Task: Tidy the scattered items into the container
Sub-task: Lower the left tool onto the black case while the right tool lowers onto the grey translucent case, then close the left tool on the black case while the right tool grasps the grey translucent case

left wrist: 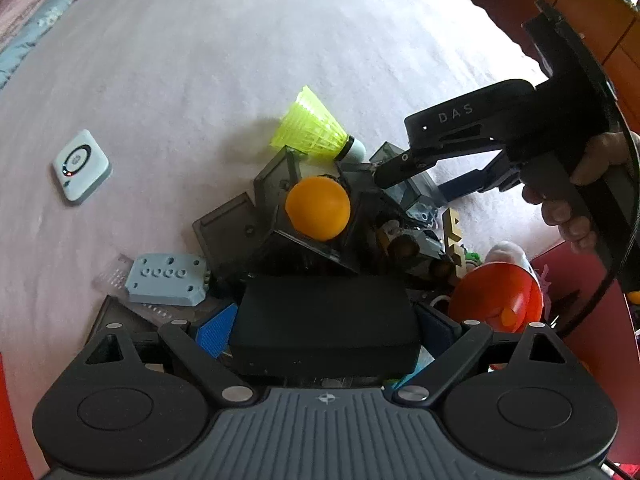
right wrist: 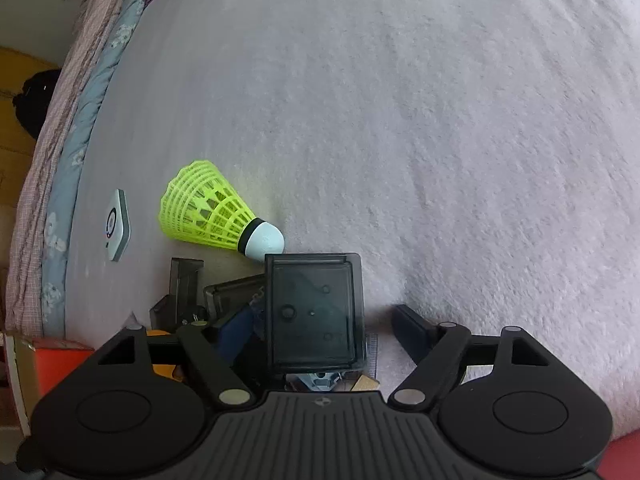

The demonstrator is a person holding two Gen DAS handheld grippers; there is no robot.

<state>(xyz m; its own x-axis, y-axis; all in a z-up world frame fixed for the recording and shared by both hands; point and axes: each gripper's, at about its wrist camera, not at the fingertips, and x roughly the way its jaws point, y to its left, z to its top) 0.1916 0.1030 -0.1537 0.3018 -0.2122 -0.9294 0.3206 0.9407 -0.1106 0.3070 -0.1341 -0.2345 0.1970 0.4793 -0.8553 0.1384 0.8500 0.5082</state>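
**A:** On the pale blanket (right wrist: 440, 120), right gripper (right wrist: 320, 316) over the pile, fingers spread wide, nothing clamped. The smoky case (right wrist: 312, 280) lies flat, dead ahead between them.

**B:** Its long axis runs along the fingers, so they would close across the short width. It sits close to the left finger, with a clear gap on the right.

**A:** The left gripper (left wrist: 326, 320) looks busy: closed on a black box (left wrist: 324, 344), pads against both sides. So the case falls to the right hand, which is the nearer anyway.

**B:** Count them up. One yellow-green shuttlecock (right wrist: 208, 212), its cork almost touching the case's far corner. One orange ball (left wrist: 318, 208), perched on the heap.

**A:** One white square gadget (left wrist: 82, 166), well apart to the left. One pale blue block (left wrist: 166, 280). At least three smoky cases; the tangle beyond is too jumbled to count.

**B:** And the container? Probably that orange box (right wrist: 52, 356) at the bed's edge, to the left of the right gripper.
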